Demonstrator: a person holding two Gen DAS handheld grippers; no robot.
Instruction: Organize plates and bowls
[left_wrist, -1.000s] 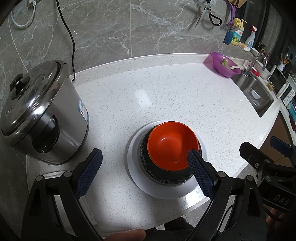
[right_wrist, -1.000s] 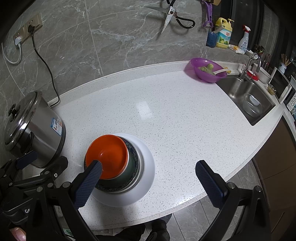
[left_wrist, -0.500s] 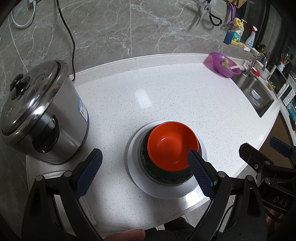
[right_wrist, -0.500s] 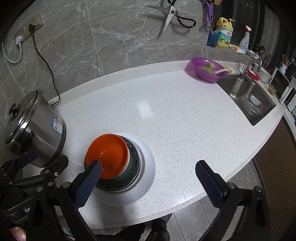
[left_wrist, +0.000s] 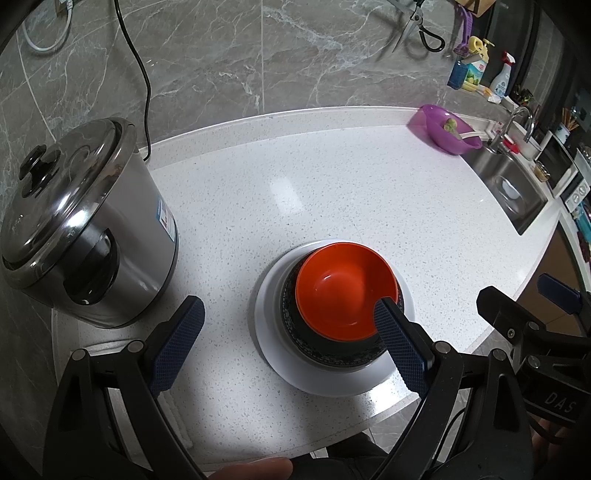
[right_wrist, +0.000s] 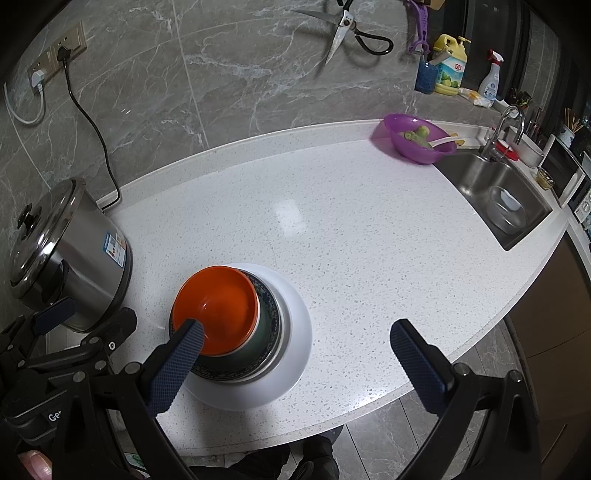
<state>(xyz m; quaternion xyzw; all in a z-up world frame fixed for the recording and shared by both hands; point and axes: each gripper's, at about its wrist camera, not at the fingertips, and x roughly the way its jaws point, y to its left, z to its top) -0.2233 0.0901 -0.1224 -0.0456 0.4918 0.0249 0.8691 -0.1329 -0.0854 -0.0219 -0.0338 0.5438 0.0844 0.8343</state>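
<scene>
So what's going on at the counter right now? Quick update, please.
Left gripper and right gripper: jaws open, holding nothing. Orange bowl nested in dark bowl on white plate. Steel pot sits left of the stack, apart.

Surface (right_wrist: 369, 236): white speckled stone, polished, reflecting light. Pot (left_wrist: 85, 229) at its left edge: polished metal, mirror-like lid. Orange bowl (left_wrist: 345, 290): smooth, glossy. White plate (right_wrist: 291, 325): glossy glaze. Purple bowl (right_wrist: 417, 142): translucent plastic. Gripper pads (left_wrist: 177, 349): blue, knurled, matt.
</scene>
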